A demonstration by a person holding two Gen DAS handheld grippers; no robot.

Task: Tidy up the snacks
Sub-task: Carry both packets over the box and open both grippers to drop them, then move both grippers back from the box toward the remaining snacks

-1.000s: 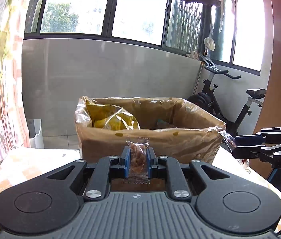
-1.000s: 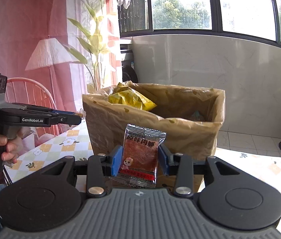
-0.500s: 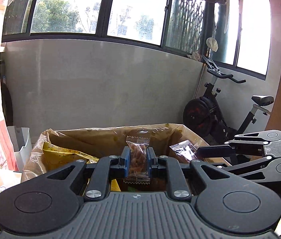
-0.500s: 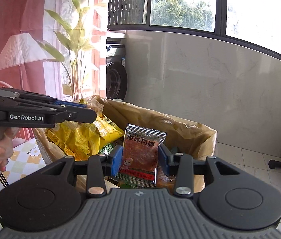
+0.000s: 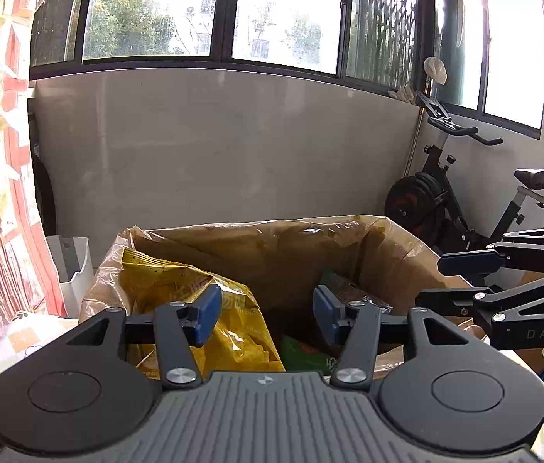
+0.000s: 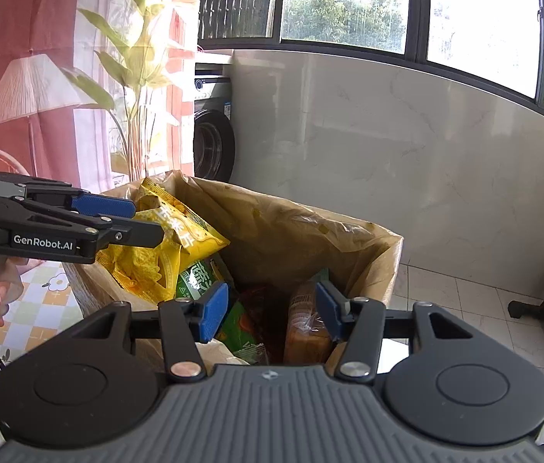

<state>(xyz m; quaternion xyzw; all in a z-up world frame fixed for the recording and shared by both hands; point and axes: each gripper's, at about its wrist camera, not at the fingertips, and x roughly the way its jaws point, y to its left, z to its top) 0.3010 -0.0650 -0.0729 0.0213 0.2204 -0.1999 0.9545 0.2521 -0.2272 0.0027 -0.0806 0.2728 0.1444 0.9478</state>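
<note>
Brown cardboard box lined with clear plastic film point(image 5: 279, 247): stands on the checked floral tablecloth point(image 6: 40, 308), top open. Crinkled yellow chip bag point(image 6: 171, 243): inside the box, at its left side, leaning on the rim. Green snack packet point(image 6: 241, 324): low in the box, beside the yellow bag. Tan wrapped snack point(image 6: 304, 328): in the box, right of the green packet. Left gripper point(image 5: 266, 314): above the box, blue pads spread wide, nothing between them. Right gripper point(image 6: 272, 312): above the box, jaws wide apart, empty.

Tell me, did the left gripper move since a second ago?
Yes. The left gripper moved forward over the box, which now sits beneath its open, empty fingers; earlier the box stood ahead.
</note>
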